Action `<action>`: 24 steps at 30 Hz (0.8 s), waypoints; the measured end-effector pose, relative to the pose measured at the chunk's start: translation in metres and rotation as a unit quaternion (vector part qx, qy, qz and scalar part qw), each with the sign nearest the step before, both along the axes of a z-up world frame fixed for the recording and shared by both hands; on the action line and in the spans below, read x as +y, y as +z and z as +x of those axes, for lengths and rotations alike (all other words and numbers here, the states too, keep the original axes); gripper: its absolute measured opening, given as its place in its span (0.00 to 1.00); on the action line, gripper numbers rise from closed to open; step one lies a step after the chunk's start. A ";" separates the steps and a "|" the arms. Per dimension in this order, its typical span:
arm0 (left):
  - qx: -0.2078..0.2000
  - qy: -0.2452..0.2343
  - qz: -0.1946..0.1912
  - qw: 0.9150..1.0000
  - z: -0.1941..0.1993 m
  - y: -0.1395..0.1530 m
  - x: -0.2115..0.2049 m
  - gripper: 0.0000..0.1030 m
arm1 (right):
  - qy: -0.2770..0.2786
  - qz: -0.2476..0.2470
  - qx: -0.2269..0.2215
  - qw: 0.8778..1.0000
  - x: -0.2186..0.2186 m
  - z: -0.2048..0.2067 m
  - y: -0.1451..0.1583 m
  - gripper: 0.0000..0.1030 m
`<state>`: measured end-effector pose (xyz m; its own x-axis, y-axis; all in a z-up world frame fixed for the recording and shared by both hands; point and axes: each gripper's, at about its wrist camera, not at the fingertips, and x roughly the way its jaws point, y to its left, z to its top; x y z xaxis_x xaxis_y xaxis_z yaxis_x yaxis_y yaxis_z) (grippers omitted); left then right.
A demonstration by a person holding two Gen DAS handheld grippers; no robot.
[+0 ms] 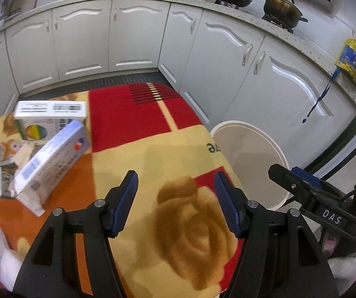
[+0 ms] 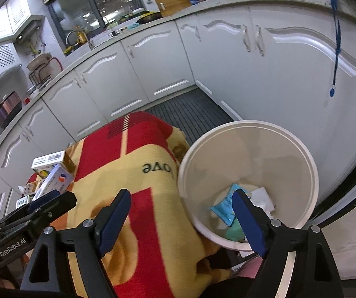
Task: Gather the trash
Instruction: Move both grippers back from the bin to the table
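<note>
Seen from the left wrist, the left gripper (image 1: 175,196) is held with jaws apart and empty over a red-and-yellow blanket (image 1: 153,136), with white cartons (image 1: 51,161) piled at nine o'clock. From the right wrist, the right gripper (image 2: 180,213) is likewise spread and empty, and a blue packet (image 2: 223,207) and white paper (image 2: 262,197) are seen inside the white bin (image 2: 311,171) at three o'clock.

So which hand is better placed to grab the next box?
Left. The left tool is open over the blanket, with the leaning white box close on its left. The right tool hangs open by the bin, farther from the boxes.
</note>
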<state>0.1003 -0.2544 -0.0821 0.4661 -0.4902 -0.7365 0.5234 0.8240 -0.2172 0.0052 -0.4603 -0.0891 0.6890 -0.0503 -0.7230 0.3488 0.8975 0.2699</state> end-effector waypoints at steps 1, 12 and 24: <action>-0.003 0.003 0.000 1.000 -0.001 0.001 0.004 0.61 | 0.002 0.000 0.000 1.000 0.003 -0.001 0.001 0.79; -0.029 0.024 -0.005 0.999 -0.010 0.016 0.035 0.61 | 0.021 -0.021 -0.011 1.000 0.030 0.002 0.011 0.79; -0.029 0.038 -0.023 0.999 -0.019 0.028 0.077 0.61 | 0.052 -0.038 -0.020 0.998 0.063 0.001 0.024 0.84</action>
